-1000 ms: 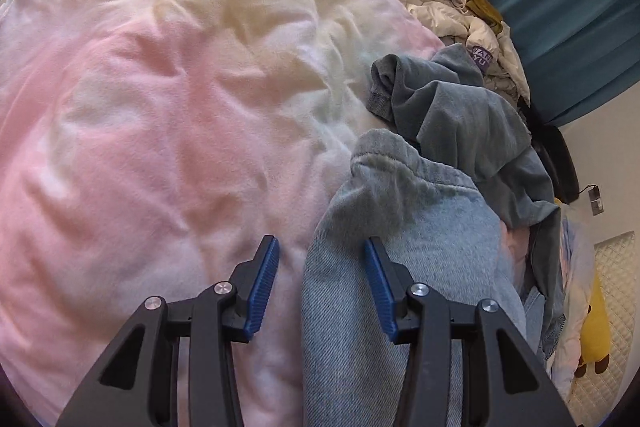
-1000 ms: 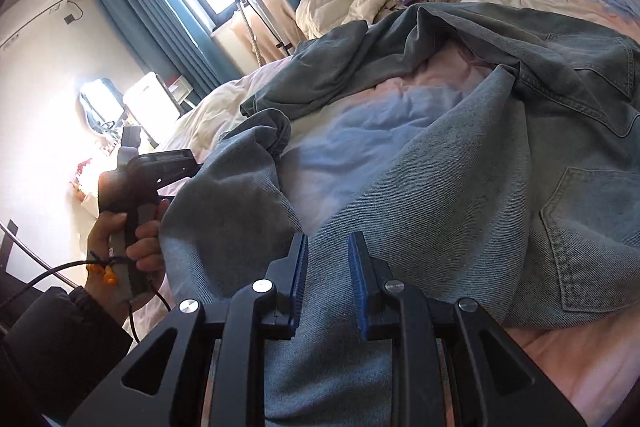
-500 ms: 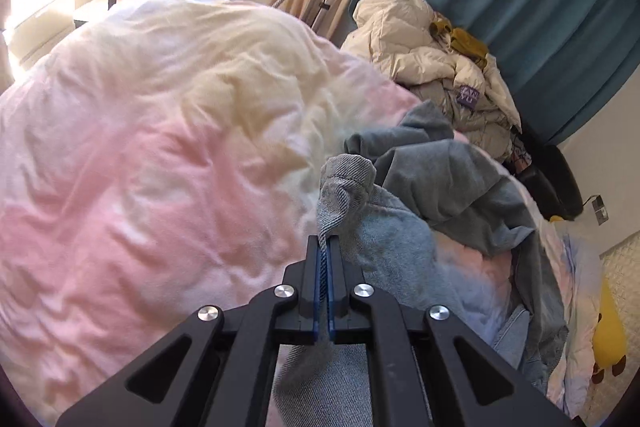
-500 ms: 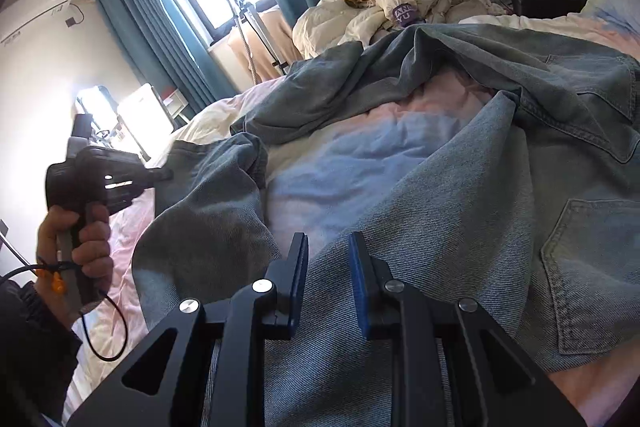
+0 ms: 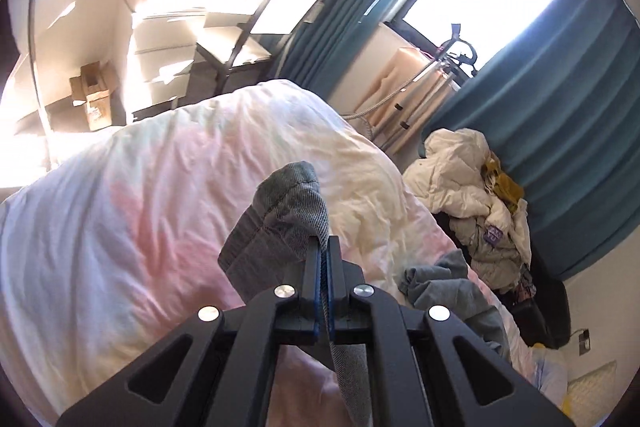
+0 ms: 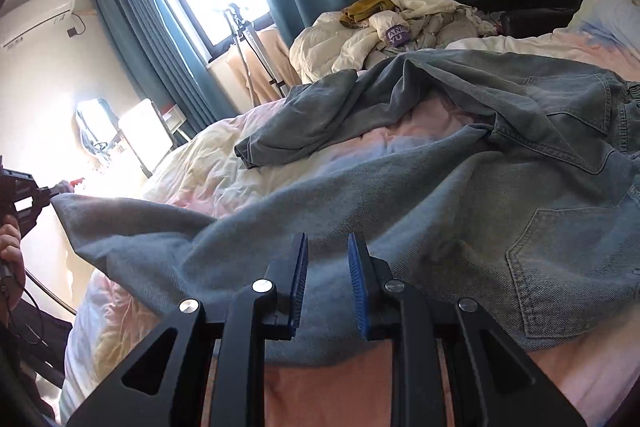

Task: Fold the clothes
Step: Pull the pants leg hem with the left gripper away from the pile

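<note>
A pair of light blue jeans (image 6: 460, 203) lies spread across the pink and white duvet (image 6: 420, 131). My left gripper (image 5: 323, 247) is shut on the hem of one jeans leg (image 5: 288, 223) and holds it lifted above the duvet (image 5: 140, 211). In the right wrist view the left gripper (image 6: 52, 191) sits at the far left, pulling that leg out straight. My right gripper (image 6: 326, 247) is open, its blue pads just above the near jeans leg, touching nothing. The other jeans leg (image 6: 320, 123) lies crumpled farther back.
A heap of white and yellow clothes (image 6: 400, 23) lies at the far side of the bed, also in the left wrist view (image 5: 480, 195). Teal curtains (image 5: 540, 107), a tripod (image 5: 432, 83) and a desk (image 5: 180, 39) stand beyond the bed.
My left gripper closed on the jeans leg hem, lifted it and pulled it leftward, stretching the leg flat. My right gripper stayed open over the near leg.
</note>
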The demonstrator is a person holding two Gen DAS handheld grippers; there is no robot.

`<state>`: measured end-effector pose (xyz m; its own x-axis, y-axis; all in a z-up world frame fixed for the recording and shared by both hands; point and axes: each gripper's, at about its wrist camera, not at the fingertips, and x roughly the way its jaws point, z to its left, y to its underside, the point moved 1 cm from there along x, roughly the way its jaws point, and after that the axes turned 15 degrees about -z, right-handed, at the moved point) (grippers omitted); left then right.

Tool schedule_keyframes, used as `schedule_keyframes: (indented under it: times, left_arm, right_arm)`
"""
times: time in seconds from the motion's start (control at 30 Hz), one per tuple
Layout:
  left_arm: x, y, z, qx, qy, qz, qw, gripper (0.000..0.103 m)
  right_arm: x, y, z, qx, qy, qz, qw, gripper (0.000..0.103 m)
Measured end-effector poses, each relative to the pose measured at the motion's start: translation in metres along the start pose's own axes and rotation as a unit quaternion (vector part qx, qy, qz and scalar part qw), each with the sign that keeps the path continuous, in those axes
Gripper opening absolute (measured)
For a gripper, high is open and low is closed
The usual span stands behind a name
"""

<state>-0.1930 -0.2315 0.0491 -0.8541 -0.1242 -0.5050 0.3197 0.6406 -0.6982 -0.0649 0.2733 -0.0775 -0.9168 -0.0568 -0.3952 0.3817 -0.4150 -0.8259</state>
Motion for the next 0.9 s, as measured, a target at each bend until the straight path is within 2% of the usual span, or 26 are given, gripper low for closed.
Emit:
schedule_keyframes:
  times: [0.13,0.27,0.43,0.6,0.73,0.8,0.9]
  left_arm:
    - [0.022,-0.005,0.053,-0.075,-0.055,0.038,0.9950,0.002]
    - [0.051,0.020,0.073,-0.072,-0.090,0.065,0.9912,0.002]
    - [0.070,0.041,0.079,-0.033,-0.090,0.060,0.9936,0.002]
    - [0.065,0.039,0.079,-0.013,-0.049,0.055,0.9972,0.002]
    - [0.047,0.028,0.057,-0.003,-0.012,0.046,0.9989,0.002]
    - [0.029,0.020,0.039,0.001,0.024,0.041,0.9989,0.002]
    - [-0.011,0.011,0.010,0.012,0.103,0.019,0.9944,0.002]
  right_arm:
    - [0.000,0.001,0.000,0.001,-0.002,0.005,1.000,0.020]
    - [0.005,0.007,0.003,-0.008,-0.001,0.017,1.000,0.020]
    - [0.017,0.014,0.004,-0.009,0.002,0.033,0.999,0.020]
    - [0.027,0.020,0.005,-0.008,-0.001,0.052,0.999,0.020]
    - [0.029,0.022,0.007,-0.009,-0.005,0.059,0.998,0.020]
    - [0.029,0.022,0.005,-0.007,-0.005,0.061,0.998,0.020]
    - [0.026,0.020,0.005,-0.005,-0.004,0.059,0.998,0.020]
